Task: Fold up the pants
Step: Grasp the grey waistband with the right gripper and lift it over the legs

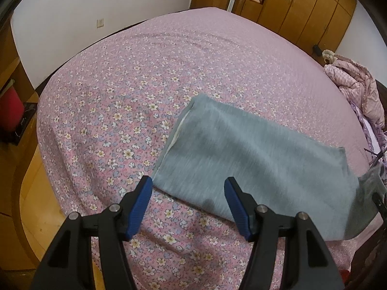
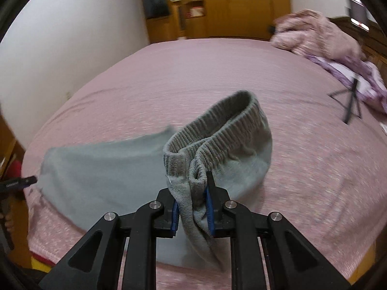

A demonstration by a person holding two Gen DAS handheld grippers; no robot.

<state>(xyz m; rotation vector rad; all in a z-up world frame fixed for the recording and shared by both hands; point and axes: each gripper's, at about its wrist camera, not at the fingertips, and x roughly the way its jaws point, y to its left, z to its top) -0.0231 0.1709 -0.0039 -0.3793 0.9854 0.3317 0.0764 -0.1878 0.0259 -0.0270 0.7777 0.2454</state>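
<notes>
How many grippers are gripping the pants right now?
1. The right gripper is shut on the pants just below the waistband, lifting that end. The left gripper is open by the other end, holding nothing.

No text, label or number is legible anywhere.

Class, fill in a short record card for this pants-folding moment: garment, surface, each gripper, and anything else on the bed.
garment: grey pants, partly folded, ribbed waistband lifted
surface: bed with pink floral bedspread
left gripper: open, empty, at the near edge of the pants
right gripper: shut on the waistband end of the fabric
other items: pink quilted bedding heaped at the far right of the bed
background: wooden wardrobe
</notes>
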